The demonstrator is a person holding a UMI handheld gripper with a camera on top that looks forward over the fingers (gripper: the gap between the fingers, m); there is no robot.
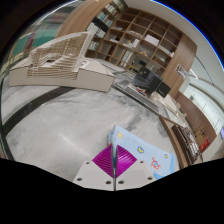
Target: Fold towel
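Presently visible, largest item first:
Table: grey-and-white marbled tabletop [70, 125], spanning the area ahead of the gripper.
Shelving: tall wooden bookcase [140, 35] with open compartments, standing well beyond the table.
Model: pale architectural model [55, 60] of slatted card, resting at the far side of the table.
Desk clutter: dark objects [148, 78] on a work surface below the shelving; too small to identify.
Towel: light-blue patterned cloth towel [140, 150], raised off the tabletop, one edge drawn in between the fingers.
Gripper: two-finger hand-held gripper [117, 166] with magenta pads [104, 160].
Jaw state: nearly closed, both pads pressed on the towel edge.
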